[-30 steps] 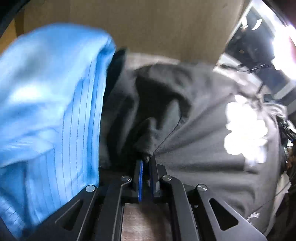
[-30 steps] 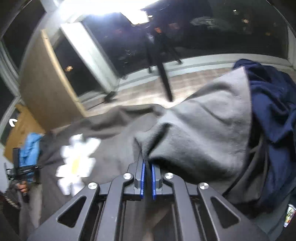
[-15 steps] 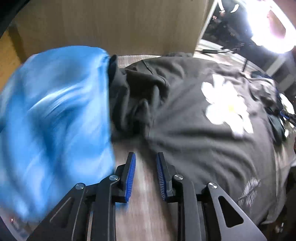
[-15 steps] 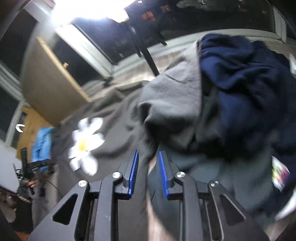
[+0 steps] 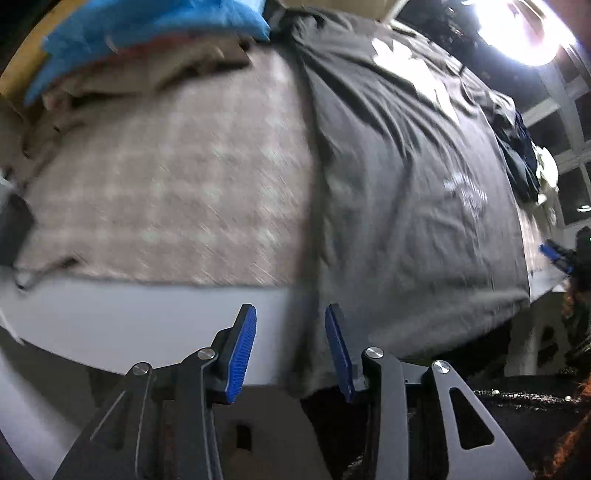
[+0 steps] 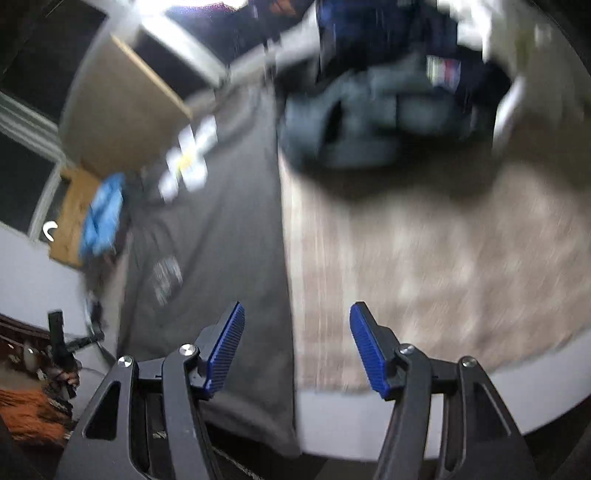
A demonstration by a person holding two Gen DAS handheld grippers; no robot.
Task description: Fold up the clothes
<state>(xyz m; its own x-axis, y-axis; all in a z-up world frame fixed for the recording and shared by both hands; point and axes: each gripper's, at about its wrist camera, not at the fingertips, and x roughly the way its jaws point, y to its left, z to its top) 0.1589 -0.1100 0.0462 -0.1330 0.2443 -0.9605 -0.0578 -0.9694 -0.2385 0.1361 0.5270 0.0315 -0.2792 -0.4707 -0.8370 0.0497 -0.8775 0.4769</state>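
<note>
Grey T-shirt lies spread flat across the checked tablecloth, its hem hanging over the near table edge — a white flower print sits at the far end. Left gripper and right gripper both hold their blue pads apart, empty, each straddling one side edge of the hem. Blue garment is at the far left; dark clothes pile — far right.

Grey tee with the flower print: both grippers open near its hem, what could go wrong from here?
1. The grey tee hangs over the table edge; the left gripper and right gripper are both open at its bottom corners, so an uneven pinch could skew the fold.
2. Wrinkles across the shirt may get folded in.
3. The dark clothes pile and the blue garment flank the tee and could snag on a wide sweep.
</note>
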